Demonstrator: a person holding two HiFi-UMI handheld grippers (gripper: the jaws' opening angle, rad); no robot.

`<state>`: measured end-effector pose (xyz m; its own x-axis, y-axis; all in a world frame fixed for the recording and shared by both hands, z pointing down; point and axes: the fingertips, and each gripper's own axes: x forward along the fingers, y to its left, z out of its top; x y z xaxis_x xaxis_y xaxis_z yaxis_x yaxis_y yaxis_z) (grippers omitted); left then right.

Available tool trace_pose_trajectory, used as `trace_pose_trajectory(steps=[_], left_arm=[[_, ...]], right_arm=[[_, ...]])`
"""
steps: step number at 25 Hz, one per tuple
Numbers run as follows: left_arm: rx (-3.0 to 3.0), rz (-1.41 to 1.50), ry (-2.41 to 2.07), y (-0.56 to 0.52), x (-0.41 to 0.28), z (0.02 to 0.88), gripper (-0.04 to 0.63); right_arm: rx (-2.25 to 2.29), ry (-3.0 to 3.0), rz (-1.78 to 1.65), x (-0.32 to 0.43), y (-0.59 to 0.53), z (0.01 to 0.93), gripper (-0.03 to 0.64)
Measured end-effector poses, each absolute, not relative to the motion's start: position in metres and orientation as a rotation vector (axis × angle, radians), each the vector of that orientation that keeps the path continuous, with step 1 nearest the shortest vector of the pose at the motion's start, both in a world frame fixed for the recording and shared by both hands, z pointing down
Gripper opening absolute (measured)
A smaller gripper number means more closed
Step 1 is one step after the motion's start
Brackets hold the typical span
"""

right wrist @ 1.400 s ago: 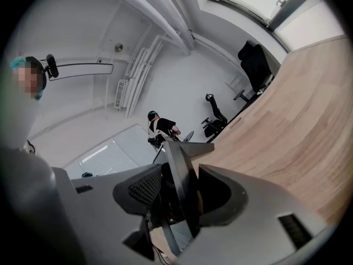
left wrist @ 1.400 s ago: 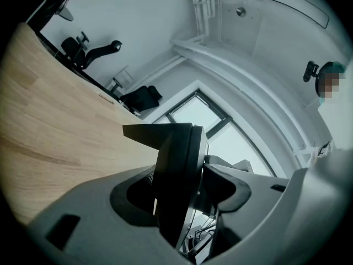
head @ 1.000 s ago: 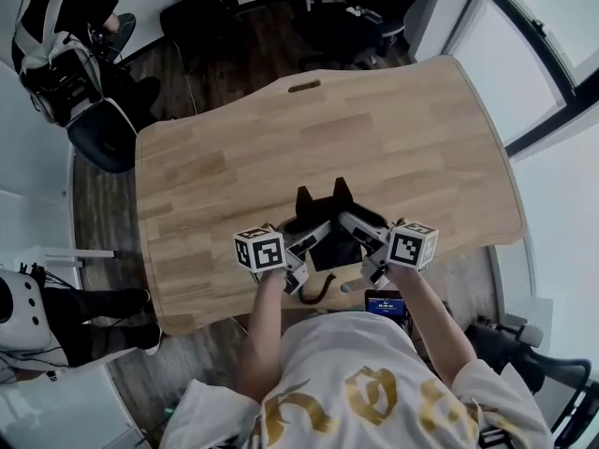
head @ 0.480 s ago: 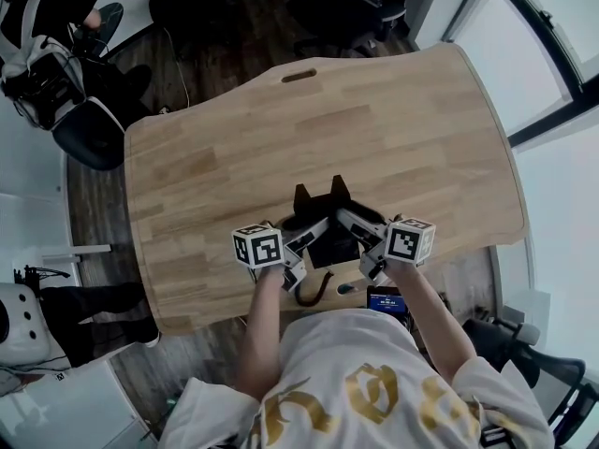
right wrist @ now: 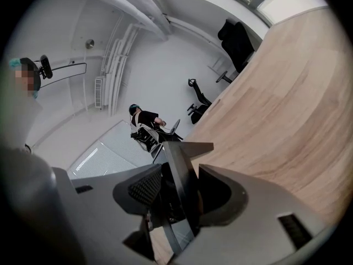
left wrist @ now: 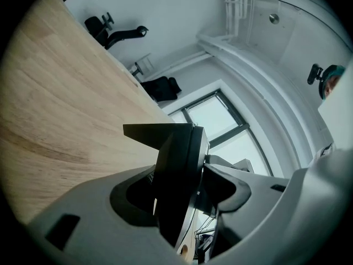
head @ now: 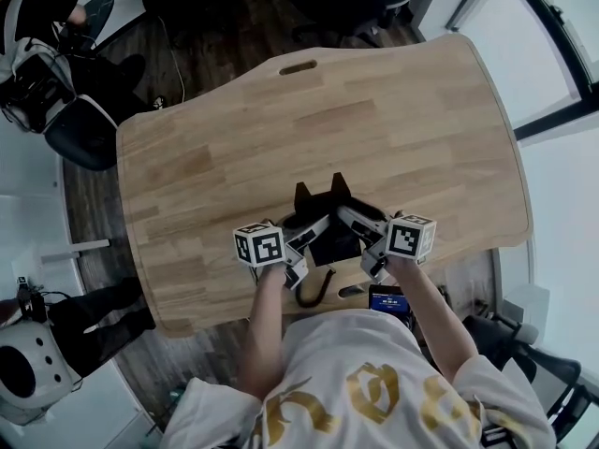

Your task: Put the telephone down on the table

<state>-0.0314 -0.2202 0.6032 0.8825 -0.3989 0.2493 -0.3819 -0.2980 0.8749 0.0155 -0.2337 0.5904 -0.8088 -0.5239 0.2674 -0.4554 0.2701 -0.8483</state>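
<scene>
A black telephone (head: 332, 239) with two upright prongs at its far side hangs just above the near edge of the wooden table (head: 318, 110). My left gripper (head: 313, 234) is shut on its left side and my right gripper (head: 357, 224) on its right side. A dark cord (head: 314, 290) dangles from it toward the person. In the left gripper view the telephone's edge (left wrist: 177, 181) is clamped between the jaws of the left gripper (left wrist: 185, 195), with the table (left wrist: 55, 109) below. In the right gripper view the telephone (right wrist: 185, 189) likewise sits pinched in the right gripper (right wrist: 179, 195).
A cable slot (head: 298, 67) is cut near the table's far edge. Office chairs (head: 80, 124) and a seated person (head: 37, 17) are beyond the far left corner. Windows (head: 552, 73) run along the right. A small lit device (head: 387, 299) sits at the person's waist.
Both grippers have sunk a little toward the table with the telephone still between them. The head view has shifted slightly, so the table sits more to the left.
</scene>
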Motion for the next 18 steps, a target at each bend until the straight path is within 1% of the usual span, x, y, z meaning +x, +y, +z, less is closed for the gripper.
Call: trace_pose_trajectory(steps=[18], left_arm=[[1.838, 0.000, -0.584, -0.253, -0.041, 0.642, 0.239]], right_arm=[[-0.947, 2.406, -1.730, 0.006, -0.268, 0.630, 0.189]])
